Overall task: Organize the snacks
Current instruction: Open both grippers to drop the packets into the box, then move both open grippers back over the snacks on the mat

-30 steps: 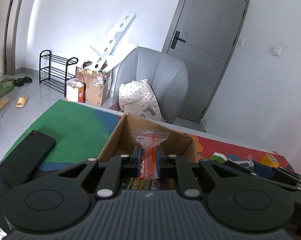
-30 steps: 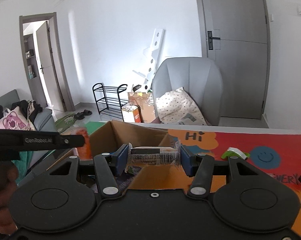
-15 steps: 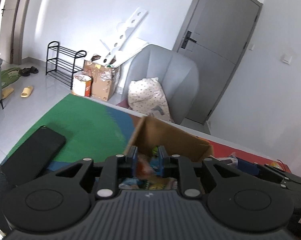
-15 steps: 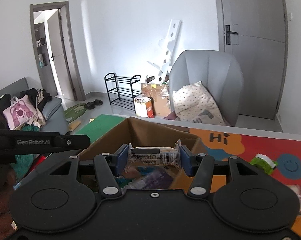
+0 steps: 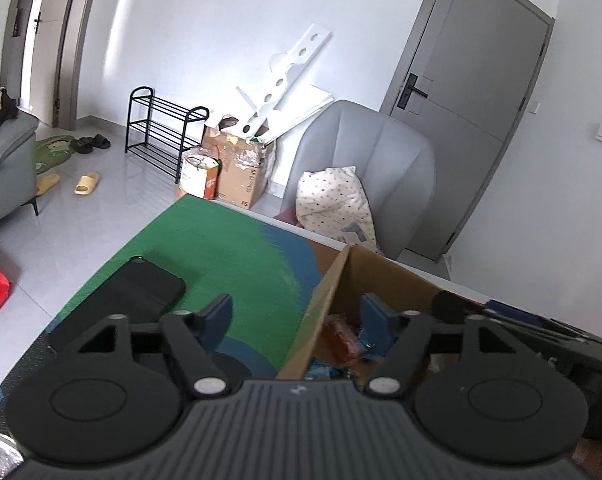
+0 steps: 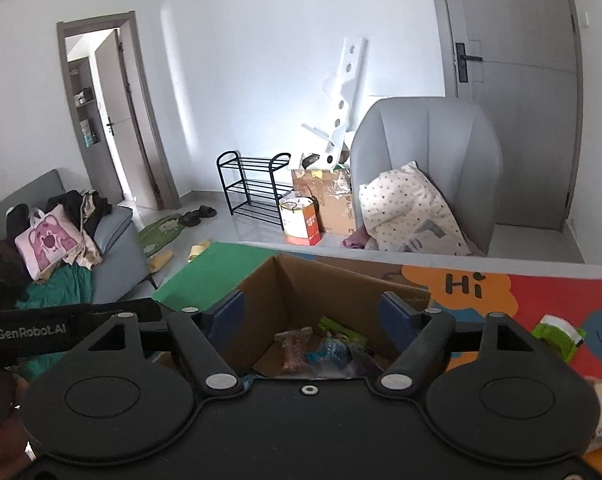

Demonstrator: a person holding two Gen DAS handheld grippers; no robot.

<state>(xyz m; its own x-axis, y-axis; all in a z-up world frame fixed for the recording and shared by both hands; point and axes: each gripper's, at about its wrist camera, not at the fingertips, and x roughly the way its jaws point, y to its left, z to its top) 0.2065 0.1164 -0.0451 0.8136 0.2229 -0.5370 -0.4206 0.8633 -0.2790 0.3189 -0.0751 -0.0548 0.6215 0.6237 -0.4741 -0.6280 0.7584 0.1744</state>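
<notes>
Both cameras sit on the hand-held tools, just behind the fingers, and look forward and a little downward along them.

The left wrist view has its own left claw [image 5: 295,316] across the bottom of the frame. It looks from close above the left wall of the cardboard box [image 5: 321,300], which stands at lower centre right, with the green part of the desk [image 5: 221,240] at centre left.

The right wrist view has the right claw [image 6: 311,312] at the bottom and looks straight into the same cardboard box [image 6: 313,280] at lower centre.

Both views share the box, the desk, the grey armchair [image 5: 373,152] [image 6: 429,140], the black shoe rack [image 5: 161,132] [image 6: 253,184] and the grey door [image 5: 473,100] [image 6: 513,80].
</notes>
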